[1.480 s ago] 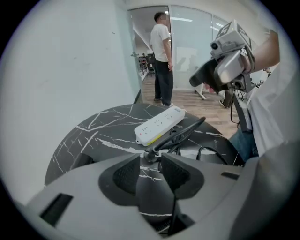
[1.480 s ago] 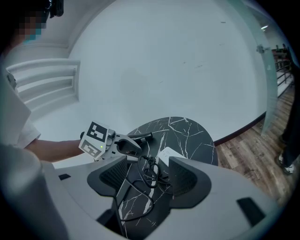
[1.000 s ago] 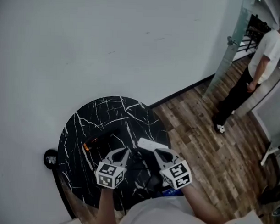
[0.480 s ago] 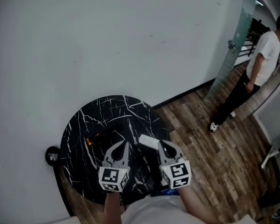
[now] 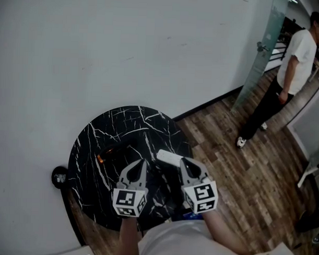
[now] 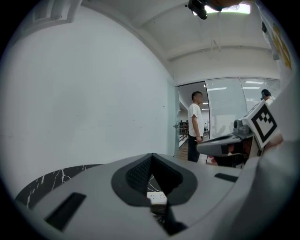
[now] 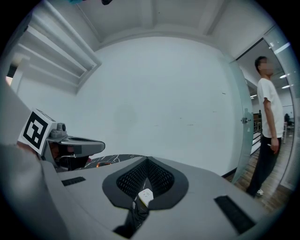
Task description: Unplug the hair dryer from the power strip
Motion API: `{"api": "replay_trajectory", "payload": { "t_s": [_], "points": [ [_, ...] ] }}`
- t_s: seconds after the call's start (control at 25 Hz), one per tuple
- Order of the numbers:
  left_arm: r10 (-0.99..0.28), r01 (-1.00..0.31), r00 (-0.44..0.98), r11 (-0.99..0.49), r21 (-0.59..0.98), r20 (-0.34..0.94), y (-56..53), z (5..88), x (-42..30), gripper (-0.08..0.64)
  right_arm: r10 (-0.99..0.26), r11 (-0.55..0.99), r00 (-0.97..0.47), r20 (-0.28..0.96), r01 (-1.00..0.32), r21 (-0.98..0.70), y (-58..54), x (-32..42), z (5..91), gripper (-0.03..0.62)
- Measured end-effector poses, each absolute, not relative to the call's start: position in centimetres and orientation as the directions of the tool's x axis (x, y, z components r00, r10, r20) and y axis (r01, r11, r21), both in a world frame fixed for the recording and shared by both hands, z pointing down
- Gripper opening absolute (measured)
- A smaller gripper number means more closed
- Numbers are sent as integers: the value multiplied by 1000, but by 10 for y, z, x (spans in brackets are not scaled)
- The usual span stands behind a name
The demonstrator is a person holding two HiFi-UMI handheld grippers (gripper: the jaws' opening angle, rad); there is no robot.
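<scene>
Both hands rise from the black marble table (image 5: 96, 140), left gripper (image 5: 139, 164) and right gripper (image 5: 185, 163) closed and empty; best to steady the power strip (image 5: 168, 158), then pull the plug straight.

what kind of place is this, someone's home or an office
Likely an office, not a home: a glass partition, a wood-plank floor and a bare white wall behind a small round black table.

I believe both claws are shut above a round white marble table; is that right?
Not quite: the head view shows a black marble table, not white. The left claw and right claw are indeed shut above it.
</scene>
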State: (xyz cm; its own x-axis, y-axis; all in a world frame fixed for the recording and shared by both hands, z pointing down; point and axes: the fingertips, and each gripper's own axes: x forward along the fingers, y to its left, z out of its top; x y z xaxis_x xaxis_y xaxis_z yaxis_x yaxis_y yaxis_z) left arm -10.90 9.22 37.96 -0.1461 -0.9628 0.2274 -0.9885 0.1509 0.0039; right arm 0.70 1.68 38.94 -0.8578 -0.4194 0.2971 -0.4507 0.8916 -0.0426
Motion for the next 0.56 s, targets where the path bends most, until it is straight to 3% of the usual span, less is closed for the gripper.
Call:
{"api": "replay_trajectory", "payload": {
  "t_s": [0.56],
  "points": [
    [-961, -987, -146, 157, 29, 234, 89, 392, -101, 2, -434, 883, -849, 303, -467, -45, 12, 22, 399, -2]
  ]
}}
